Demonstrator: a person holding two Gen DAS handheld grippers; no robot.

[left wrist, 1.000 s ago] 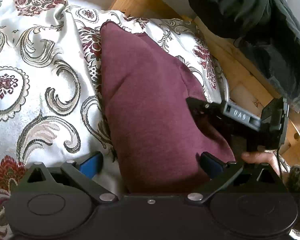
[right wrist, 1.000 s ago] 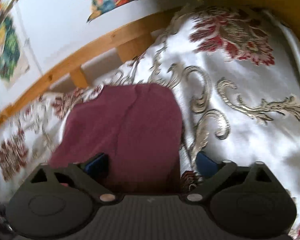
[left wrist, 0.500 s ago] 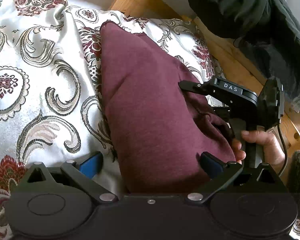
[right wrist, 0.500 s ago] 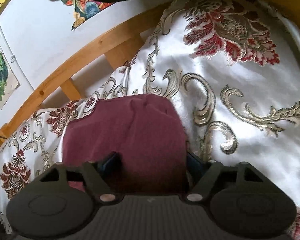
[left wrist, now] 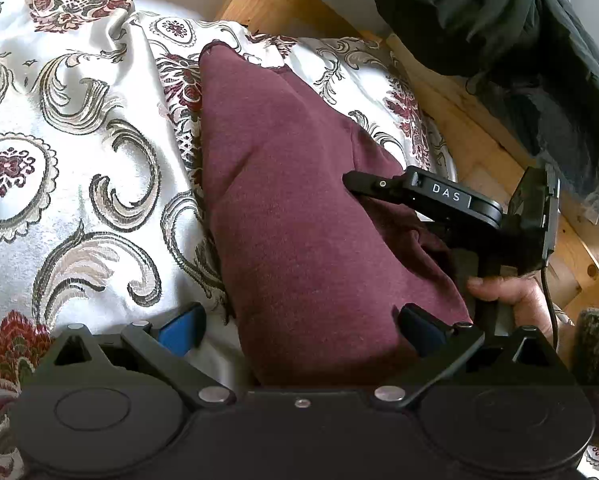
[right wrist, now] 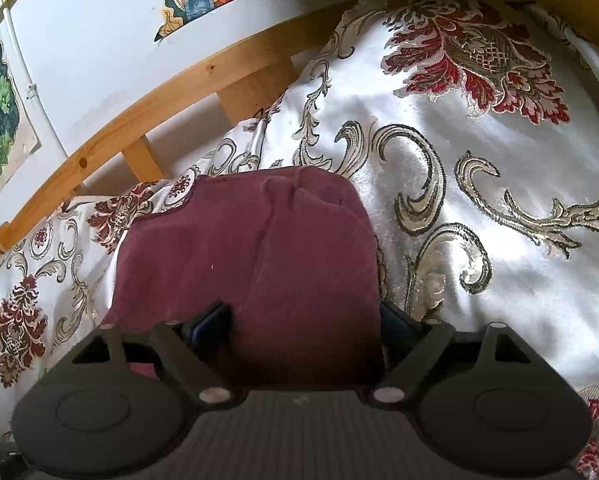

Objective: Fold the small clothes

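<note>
While the maroon garment (left wrist: pixel 299 216) lies folded into a long, thick bundle on the patterned bedspread (left wrist: pixel 59 128), both grippers sit at its near end. Left gripper (left wrist: pixel 299 326): jaws spread wide, blue pads well apart; the left pad rests over bare bedspread, the right pad stands just beside the garment's right edge, and the near end of the bundle lies between them. No pinch seen in the left wrist view. Right gripper (right wrist: pixel 305 322): jaws have just been opening again after a brief narrowing, and the folded garment (right wrist: pixel 251 248) fills the gap between the fingers. Left pad sits on or against a fold of cloth, right pad at the garment's right edge; whether either pad presses the cloth, cannot tell. From the left wrist view the right gripper (left wrist: pixel 423 196) comes in from the right, over the bundle's right side, a hand (left wrist: pixel 511 296) wrapped round its handle. Wooden bed rail (right wrist: pixel 139 120) runs behind the bedspread (right wrist: pixel 479 160); a dark jacket (left wrist: pixel 499 32) hangs at upper right.
</note>
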